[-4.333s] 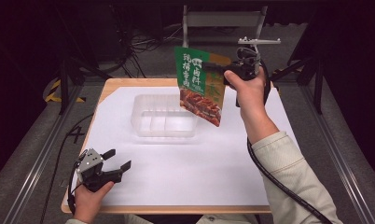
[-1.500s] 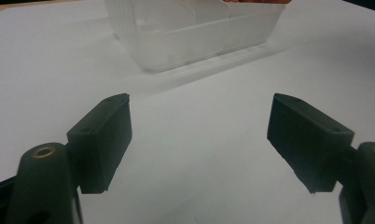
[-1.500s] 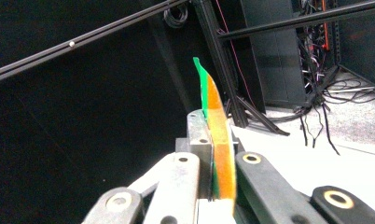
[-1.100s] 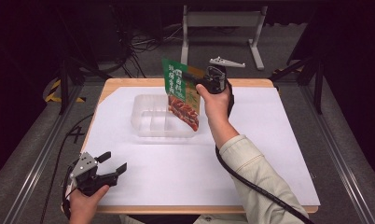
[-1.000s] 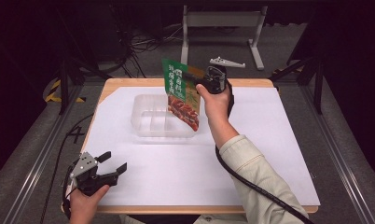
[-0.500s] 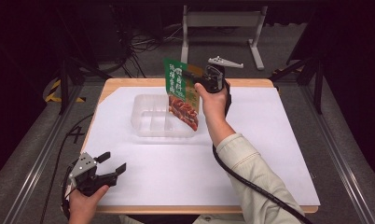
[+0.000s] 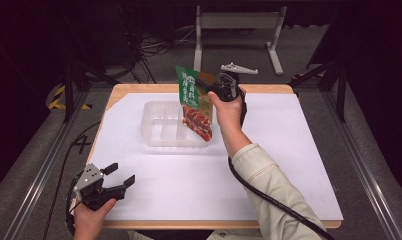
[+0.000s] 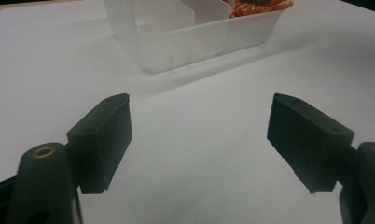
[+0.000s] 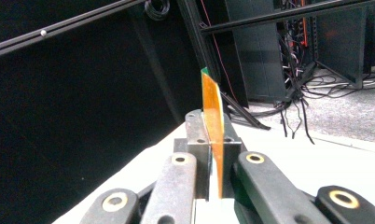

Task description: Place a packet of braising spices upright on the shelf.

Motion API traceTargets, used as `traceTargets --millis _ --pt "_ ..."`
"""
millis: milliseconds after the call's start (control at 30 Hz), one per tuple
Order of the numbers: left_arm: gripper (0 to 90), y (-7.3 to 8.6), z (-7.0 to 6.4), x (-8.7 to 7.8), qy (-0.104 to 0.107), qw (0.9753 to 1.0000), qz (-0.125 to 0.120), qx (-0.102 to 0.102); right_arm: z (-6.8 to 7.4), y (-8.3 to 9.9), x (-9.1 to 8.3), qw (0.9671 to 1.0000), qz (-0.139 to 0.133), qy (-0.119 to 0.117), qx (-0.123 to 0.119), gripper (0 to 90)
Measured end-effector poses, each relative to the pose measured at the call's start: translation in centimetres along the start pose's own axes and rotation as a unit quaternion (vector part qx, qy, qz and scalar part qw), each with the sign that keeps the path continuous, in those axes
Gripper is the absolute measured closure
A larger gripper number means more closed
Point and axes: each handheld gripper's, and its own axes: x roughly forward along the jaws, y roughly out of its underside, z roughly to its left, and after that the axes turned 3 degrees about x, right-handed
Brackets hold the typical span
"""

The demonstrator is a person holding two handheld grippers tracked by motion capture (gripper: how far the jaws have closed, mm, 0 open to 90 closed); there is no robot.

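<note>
Your right gripper [image 7: 216,90] is clamped on the pouch [image 7: 195,102], which hangs long-axis down, its bottom directly over the tray [image 7: 164,131]; your left gripper [image 7: 116,177] is wide open and empty.

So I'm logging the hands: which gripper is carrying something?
The right gripper, shut on the green food pouch above the clear tray. The left gripper is open, holding nothing.

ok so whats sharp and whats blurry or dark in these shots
High view: white table sheet evenly lit, surroundings dark. Left gripper view: the near jaws are soft, clear tray sharper. Right gripper view: snack pouch edge-on and blurred, the background left of it near black.
</note>
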Motion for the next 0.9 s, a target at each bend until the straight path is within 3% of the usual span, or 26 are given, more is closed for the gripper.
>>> traceTargets --millis 200,400,500,567,700,767,900 --pt "22.6 -0.1 0.0 0.3 0.002 1.0 0.0 0.002 0.0 0.7 -0.8 0.9995 0.024 0.015 -0.016 90.0" --pt "22.6 -0.4 -0.1 0.9 0.007 0.9999 0.003 0.007 -0.1 1.1 -1.8 0.9988 0.036 0.013 -0.031 90.0" --pt "22.6 -0.5 -0.3 1.1 0.009 0.9999 0.007 0.009 0.1 1.8 -2.0 0.9974 0.055 0.014 -0.045 90.0" --pt "22.6 -0.5 -0.3 1.2 0.011 0.9999 0.007 0.009 0.2 2.0 -2.4 0.9977 0.05 0.004 -0.046 90.0" --pt "22.6 -0.6 -0.3 1.4 0.012 0.9999 0.007 0.01 0.2 1.9 -2.9 0.9973 0.055 0.011 -0.048 89.9" --pt "22.6 -0.6 -0.3 1.4 0.013 0.9998 0.007 0.01 0.1 1.9 -3.0 0.9973 0.058 0.009 -0.044 83.8" --pt "22.6 -0.6 -0.2 1.4 0.013 0.9999 0.006 0.008 -0.1 1.9 -3.1 0.9975 0.057 0.01 -0.041 62.6"
